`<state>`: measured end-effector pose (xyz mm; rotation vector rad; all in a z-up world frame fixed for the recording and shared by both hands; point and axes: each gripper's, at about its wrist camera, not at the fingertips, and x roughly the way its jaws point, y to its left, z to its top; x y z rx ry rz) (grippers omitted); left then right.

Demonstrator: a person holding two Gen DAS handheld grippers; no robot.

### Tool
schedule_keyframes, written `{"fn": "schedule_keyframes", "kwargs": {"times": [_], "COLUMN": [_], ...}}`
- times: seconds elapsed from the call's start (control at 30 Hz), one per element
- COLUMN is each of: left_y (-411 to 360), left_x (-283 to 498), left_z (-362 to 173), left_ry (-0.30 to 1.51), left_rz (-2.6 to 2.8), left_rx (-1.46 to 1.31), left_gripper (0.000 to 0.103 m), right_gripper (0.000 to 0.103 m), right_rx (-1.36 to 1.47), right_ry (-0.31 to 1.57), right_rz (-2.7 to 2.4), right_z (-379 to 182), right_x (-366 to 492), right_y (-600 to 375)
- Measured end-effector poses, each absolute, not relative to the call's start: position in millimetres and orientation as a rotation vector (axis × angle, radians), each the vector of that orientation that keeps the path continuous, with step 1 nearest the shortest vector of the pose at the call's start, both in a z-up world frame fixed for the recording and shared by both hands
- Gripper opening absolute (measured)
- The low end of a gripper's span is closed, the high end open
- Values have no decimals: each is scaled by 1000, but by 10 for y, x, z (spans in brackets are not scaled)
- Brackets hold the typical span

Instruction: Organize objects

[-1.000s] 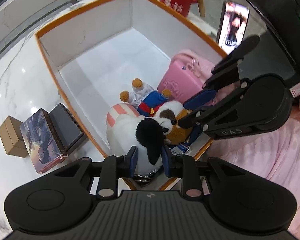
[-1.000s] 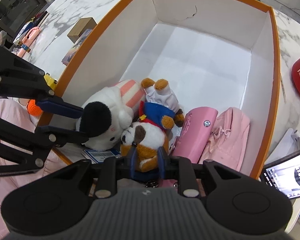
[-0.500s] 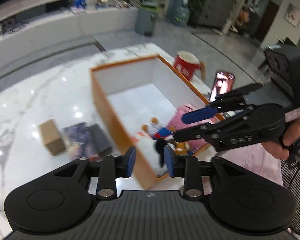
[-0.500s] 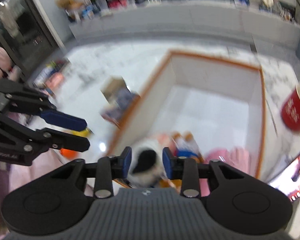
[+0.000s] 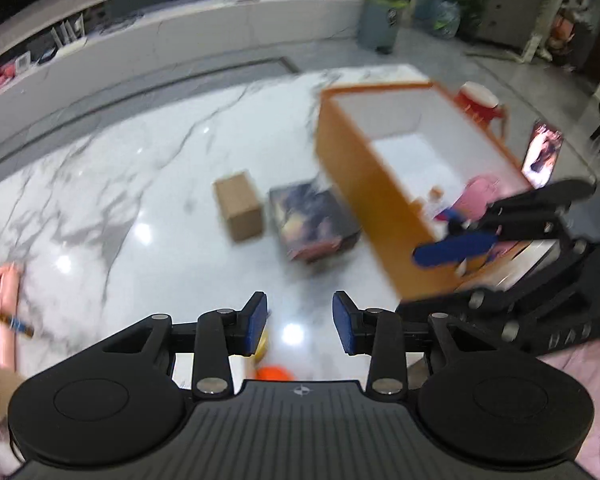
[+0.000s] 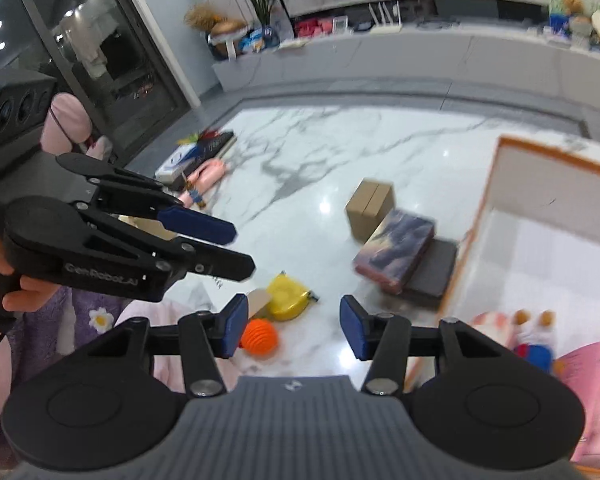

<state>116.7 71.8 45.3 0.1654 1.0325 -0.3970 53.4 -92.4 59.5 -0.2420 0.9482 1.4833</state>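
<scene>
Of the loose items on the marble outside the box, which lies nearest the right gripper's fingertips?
The orange ribbed ball, beside the right gripper. The yellow object lies just beyond; the cardboard box and book are farther.

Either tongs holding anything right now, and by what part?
Nothing. Left tongs and right tongs are both open with only the table between their pads.

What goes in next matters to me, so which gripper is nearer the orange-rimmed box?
Right. The right gripper hangs at the near corner of the orange-rimmed box; the left gripper is over the marble table beside it, farther off.
</scene>
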Motion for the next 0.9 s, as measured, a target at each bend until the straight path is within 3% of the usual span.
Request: {"fn": "schedule_keyframes", "kwargs": {"times": [0.17,0.33,0.43,0.77,0.9], "left_y": [915,1014,995,1032,1041], "left_x": [1105,1059,1016,1020,982], "left_z": [181,-37,-106,-426,-516], "left_ry": [1064,1090,1087,1156,1100], "left_rz": [-394,-440,-534,-685,-704], "left_rx": [205,336,466,871,966], "left_gripper": [53,56,69,77,79], "right_gripper": [53,52,52,53,53], "right_rx": [-246,-271,-321,-421,-453], "right_ry": [957,1103,1116,1159,1166], "right_rz": [1519,1561,1582,1632,1621], "right_z": [357,-152,-328,-501,-495], "right_x": [445,314,159,-27,-29], "right_y": [-740,-437,-240,77,105]}}
